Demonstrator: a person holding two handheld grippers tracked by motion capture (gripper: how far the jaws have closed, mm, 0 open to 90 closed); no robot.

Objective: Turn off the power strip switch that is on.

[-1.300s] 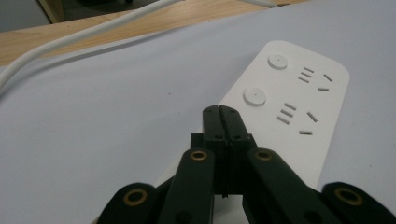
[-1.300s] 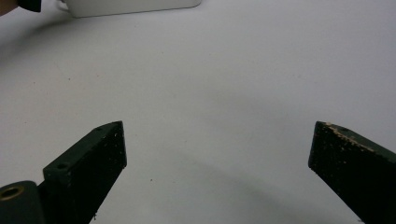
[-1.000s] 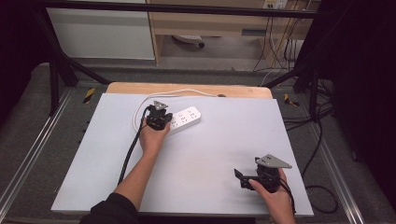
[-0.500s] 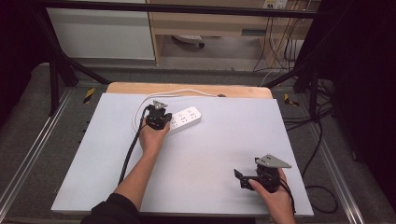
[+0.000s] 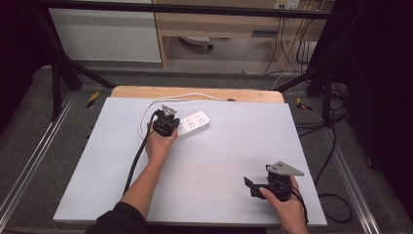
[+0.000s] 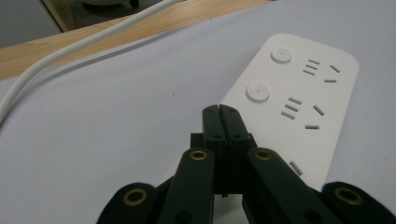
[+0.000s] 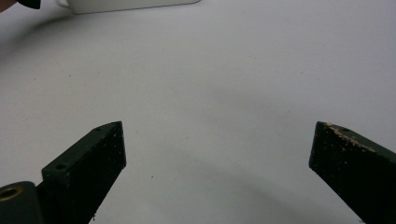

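— Anything different from a second ago?
— Nothing that I can make out. The left gripper (image 5: 166,123) sits where it did, over the near-left end of the white power strip (image 5: 193,123), jaws pressed together with nothing between them. In the left gripper view its closed tips (image 6: 219,112) hang just above that end of the strip, beside the round buttons.
— And the other hand?
— The right gripper (image 5: 254,186) has stayed put too, well apart from the power strip, towards the near right corner of the desk (image 5: 224,161), jaws spread wide over bare surface.
— The strip itself?
— Lying flat near the far edge, left of centre, its white cord (image 5: 187,97) looping behind it along the wooden strip at the back.
— The surroundings?
— A pale grey-white top on the desk, grey carpet around it, black frame posts, and cables trailing on the floor beyond the strip's right.
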